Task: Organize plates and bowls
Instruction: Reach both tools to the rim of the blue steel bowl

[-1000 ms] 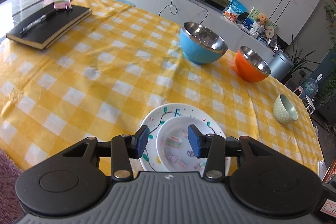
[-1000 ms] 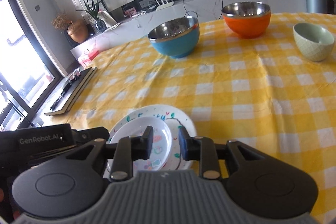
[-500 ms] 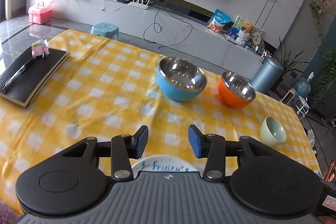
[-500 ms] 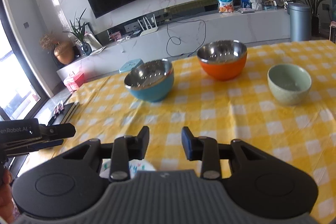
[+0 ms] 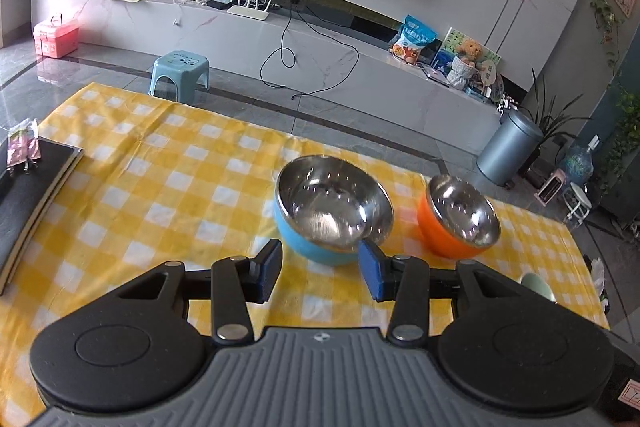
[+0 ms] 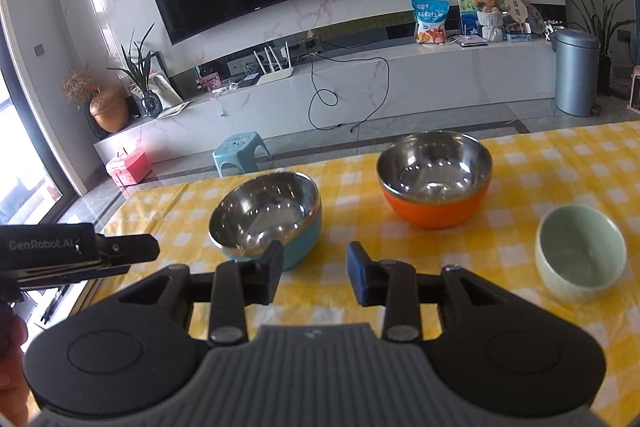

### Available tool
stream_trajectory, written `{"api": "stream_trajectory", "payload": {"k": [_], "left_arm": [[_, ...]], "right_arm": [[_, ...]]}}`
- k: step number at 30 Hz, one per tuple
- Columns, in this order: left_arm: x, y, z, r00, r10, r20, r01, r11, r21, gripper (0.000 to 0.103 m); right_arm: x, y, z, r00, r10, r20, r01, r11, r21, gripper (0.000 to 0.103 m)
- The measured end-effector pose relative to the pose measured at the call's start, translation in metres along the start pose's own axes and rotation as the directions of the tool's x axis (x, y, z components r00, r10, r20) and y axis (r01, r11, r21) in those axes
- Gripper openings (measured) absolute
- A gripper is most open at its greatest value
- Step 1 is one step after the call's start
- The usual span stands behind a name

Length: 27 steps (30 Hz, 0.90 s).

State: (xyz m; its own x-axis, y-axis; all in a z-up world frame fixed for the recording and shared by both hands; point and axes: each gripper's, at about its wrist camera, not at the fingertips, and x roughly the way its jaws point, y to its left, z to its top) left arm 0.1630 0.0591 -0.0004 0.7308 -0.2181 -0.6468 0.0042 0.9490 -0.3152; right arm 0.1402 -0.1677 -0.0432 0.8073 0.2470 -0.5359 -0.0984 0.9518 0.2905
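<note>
Both grippers are up over the yellow checked tablecloth (image 5: 168, 187), angled down at it. Left gripper (image 5: 320, 273) has its jaws apart with nothing between them. Right gripper (image 6: 314, 277) is empty too, jaws narrower but just been opening. Left one's side pokes into the right wrist view.

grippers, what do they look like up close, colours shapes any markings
Both match: a ribbed grey body, two round black discs at its sides, black linkage bars with silver pivot pins, and dark blue pads on the fingers. The left gripper shows this in its own view, the right gripper likewise. In the right wrist view, the left one's black side carries white "GenRobot.AI" lettering. No cables or sleeves show.
</note>
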Motion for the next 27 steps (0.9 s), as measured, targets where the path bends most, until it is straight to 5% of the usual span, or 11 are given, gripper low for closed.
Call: {"api": "stream_trajectory", "payload": {"k": [18,27], "left_arm": [[0.107,0.031,0.028,0.998,0.043,-0.053,-0.046,0.998,-0.046,0.051],[0.128,0.031,0.029,0.994,0.061,-0.095,-0.068,0.996,-0.063,0.025]], "right_arm": [[0.121,-0.004,0.027,0.993,0.01,-0.116,0.008,0.988,0.154,0.035],[0.148,0.002,0.028,0.984,0.006,-0.178,0.03,0.98,0.198,0.033]]}}
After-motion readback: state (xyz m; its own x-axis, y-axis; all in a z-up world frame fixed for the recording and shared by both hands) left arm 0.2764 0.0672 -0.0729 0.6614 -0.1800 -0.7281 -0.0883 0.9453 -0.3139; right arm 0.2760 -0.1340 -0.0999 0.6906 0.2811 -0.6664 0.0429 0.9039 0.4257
